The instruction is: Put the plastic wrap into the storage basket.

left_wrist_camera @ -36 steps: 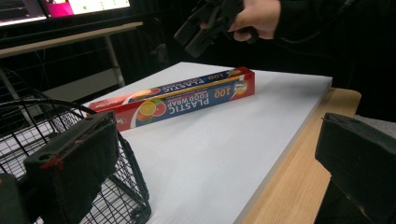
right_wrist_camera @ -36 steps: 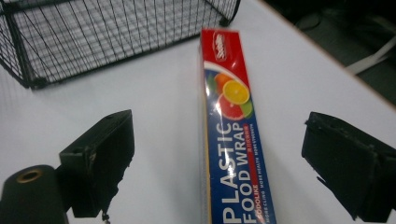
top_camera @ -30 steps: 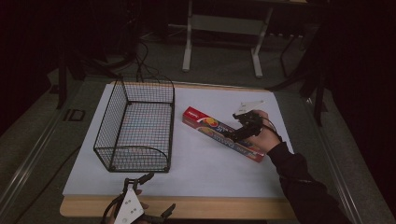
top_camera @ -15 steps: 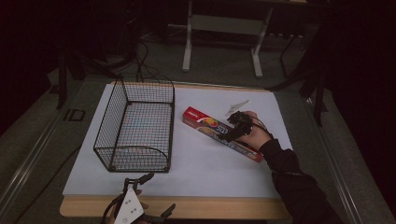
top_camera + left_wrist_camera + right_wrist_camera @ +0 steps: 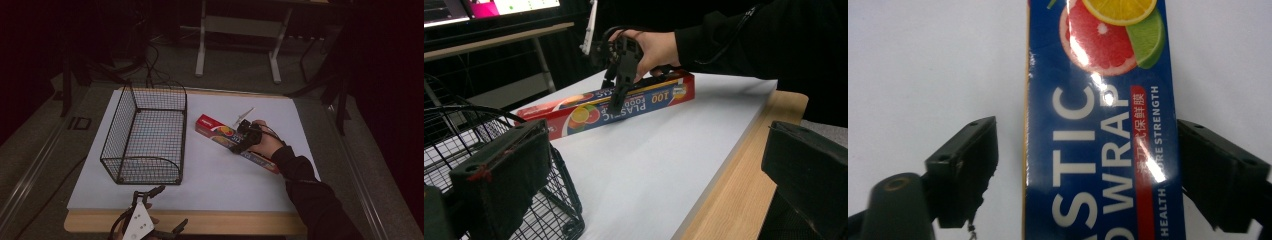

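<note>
right gripper [image 5: 239, 142] has dropped over the plastic wrap box [image 5: 220, 133], jaws wide astride it, not yet gripping. box lies mid-bench, right of wire basket [image 5: 145, 135]. centre jaws, then squeeze evenly. left gripper [image 5: 165, 210] wide, near edge.

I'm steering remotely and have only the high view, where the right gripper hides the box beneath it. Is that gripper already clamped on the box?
Observer: No. In the right gripper view the right gripper is open, one jaw on each side of the plastic wrap box, with a gap on the left side.
Operator: Is it centred on the box?
Observer: Not quite; the right-hand jaw sits against the box edge, while the other stands clear.
Operator: And the left gripper?
Observer: The left gripper is open over the table's near edge, beside the wire basket.
</note>
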Action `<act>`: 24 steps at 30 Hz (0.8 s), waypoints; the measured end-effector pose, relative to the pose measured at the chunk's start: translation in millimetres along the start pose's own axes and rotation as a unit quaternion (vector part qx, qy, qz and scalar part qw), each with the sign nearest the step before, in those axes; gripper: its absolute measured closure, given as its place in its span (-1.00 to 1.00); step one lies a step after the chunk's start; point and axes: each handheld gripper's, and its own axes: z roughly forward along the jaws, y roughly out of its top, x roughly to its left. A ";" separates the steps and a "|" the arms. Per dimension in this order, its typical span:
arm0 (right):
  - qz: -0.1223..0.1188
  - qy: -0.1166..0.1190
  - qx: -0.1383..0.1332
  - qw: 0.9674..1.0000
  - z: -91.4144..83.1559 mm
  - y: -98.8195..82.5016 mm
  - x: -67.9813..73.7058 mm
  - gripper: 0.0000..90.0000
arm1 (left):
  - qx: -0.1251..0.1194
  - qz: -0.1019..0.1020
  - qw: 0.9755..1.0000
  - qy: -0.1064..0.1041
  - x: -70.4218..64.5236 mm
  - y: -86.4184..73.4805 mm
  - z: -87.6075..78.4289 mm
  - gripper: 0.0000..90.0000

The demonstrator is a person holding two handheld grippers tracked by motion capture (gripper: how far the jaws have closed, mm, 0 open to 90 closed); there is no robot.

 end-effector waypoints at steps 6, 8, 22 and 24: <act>-0.029 -0.034 0.054 0.998 8.1 4.7 2.0 -0.30 | 0.001 0.000 1.000 -0.001 0.0 -0.1 0.3 -1.00; -0.027 -0.018 0.057 0.998 6.8 5.8 0.7 -0.17 | 0.000 0.000 1.000 -0.001 0.0 -0.1 0.3 -1.00; -0.001 -0.014 0.041 0.999 -5.6 4.8 -3.4 -0.10 | 0.001 -0.001 1.000 0.000 0.4 -0.2 0.1 -1.00; 0.002 -0.020 0.039 0.999 -9.0 4.8 -3.6 -0.10 | 0.001 -0.001 1.000 0.000 0.6 -0.2 0.4 -1.00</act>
